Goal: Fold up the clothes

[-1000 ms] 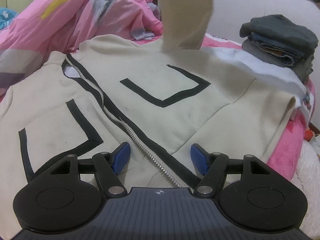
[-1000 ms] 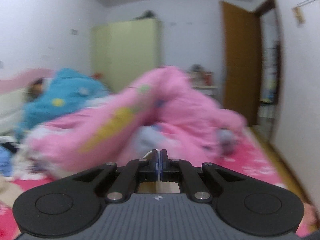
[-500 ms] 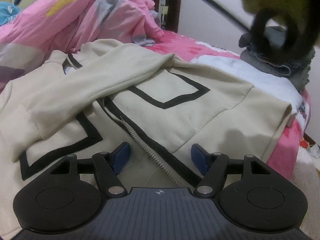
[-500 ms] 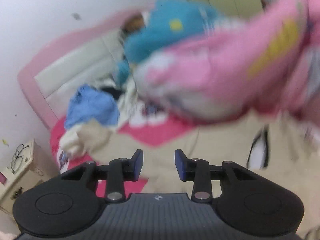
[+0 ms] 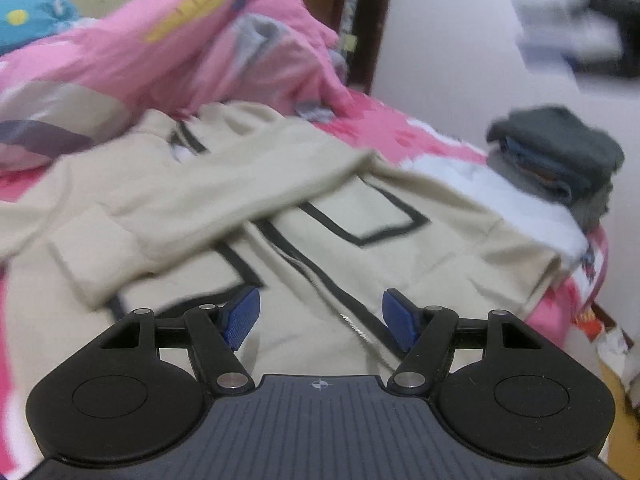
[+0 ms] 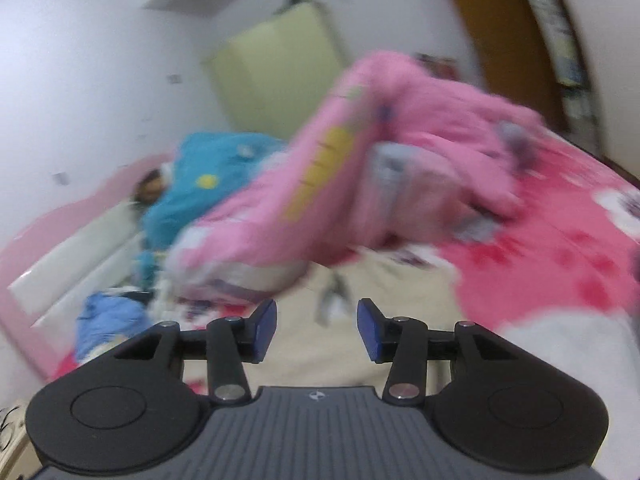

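A cream zip jacket (image 5: 400, 264) with black line trim lies flat on the bed, front side up. One sleeve (image 5: 224, 196) lies folded across its chest toward the left. My left gripper (image 5: 320, 318) is open and empty, just above the jacket's lower hem by the zipper. My right gripper (image 6: 317, 326) is open and empty, above the jacket's collar end (image 6: 360, 300), and looks toward the head of the bed. It also shows as a blur at the top right of the left wrist view (image 5: 592, 40).
A pink quilt (image 5: 180, 48) is heaped behind the jacket. A stack of folded dark clothes (image 5: 560, 164) sits at the bed's right edge. A person lies under a blue blanket (image 6: 208, 184) by the pink headboard (image 6: 52, 240). A blue garment (image 6: 108, 320) lies at the left.
My right gripper held the sleeve up, laid it across the jacket's chest, opened and let go, then drew back. The left gripper stayed open over the hem.
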The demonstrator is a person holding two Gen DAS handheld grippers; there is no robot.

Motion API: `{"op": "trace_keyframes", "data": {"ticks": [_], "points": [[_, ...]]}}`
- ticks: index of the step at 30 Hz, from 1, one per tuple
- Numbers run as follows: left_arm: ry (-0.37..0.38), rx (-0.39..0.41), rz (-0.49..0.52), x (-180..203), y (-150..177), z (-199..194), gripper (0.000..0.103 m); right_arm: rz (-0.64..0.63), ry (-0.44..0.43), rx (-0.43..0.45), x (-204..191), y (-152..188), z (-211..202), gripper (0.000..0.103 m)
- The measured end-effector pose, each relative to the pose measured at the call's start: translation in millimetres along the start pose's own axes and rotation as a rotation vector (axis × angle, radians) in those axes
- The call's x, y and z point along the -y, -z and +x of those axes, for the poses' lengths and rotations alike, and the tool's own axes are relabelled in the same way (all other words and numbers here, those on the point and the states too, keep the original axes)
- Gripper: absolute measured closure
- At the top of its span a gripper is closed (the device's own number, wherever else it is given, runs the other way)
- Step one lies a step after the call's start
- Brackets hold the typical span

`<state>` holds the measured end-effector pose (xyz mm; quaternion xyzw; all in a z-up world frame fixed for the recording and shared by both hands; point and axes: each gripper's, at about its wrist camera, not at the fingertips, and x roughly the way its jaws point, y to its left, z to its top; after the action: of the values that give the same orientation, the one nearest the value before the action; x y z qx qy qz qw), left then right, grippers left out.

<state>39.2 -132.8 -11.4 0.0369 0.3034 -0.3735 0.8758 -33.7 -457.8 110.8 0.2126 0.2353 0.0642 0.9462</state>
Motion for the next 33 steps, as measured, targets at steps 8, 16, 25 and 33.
{"op": "trace_keyframes", "data": {"ticks": [8, 16, 25, 33], "points": [[-0.205, -0.012, -0.213, -71.4, -28.0, -17.9, 0.035, 0.158, 0.056, -0.022, 57.3, 64.0, 36.9, 0.054], [-0.315, -0.041, -0.459, -137.6, -29.6, -1.4, 0.037, 0.173, 0.093, -0.025, 73.4, 71.8, 118.1, 0.062], [-0.243, -0.047, -0.665, -175.8, -23.4, 21.2, 0.044, 0.064, 0.295, -0.057, 104.0, 110.2, 176.3, 0.066], [-0.296, -0.081, -0.634, -180.6, -34.4, 53.3, 0.070, 0.056, 0.296, -0.031, 102.1, 114.7, 173.7, 0.066]]}}
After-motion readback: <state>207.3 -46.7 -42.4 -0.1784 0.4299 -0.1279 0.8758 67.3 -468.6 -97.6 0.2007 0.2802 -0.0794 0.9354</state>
